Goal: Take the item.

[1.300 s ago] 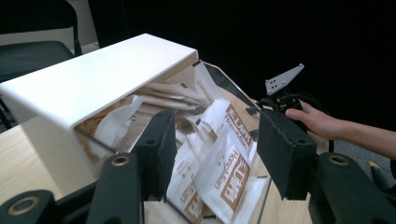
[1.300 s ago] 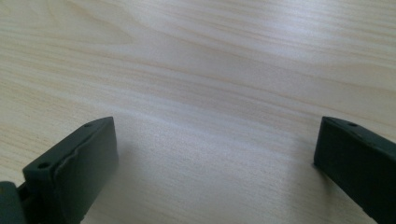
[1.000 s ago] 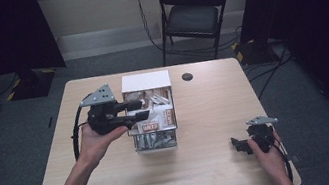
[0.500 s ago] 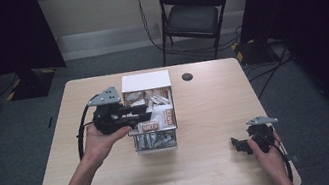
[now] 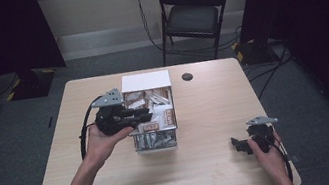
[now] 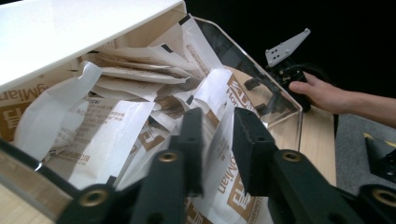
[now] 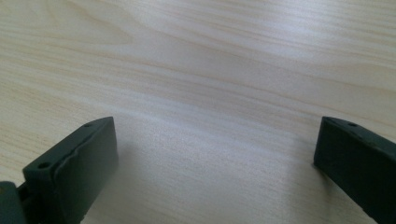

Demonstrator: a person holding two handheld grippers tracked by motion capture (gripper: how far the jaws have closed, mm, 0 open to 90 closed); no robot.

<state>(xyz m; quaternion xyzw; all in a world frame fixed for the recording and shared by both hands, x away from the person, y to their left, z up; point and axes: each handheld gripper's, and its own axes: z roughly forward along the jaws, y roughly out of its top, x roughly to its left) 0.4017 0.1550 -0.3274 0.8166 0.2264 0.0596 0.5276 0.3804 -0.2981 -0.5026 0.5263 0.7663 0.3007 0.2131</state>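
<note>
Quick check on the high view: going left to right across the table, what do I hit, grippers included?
Left gripper, its jaws just closing over the packets → clear box of packets → small black disc on the table → right gripper, open near the right edge.

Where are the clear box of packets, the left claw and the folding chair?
clear box (image 5: 156, 143), high view, its near clear wall.
left claw (image 6: 218, 144), left gripper view, midway between its fingertips.
folding chair (image 5: 190, 18), high view, its seat.

Bright tabletop, dark surroundings, soft focus
</note>
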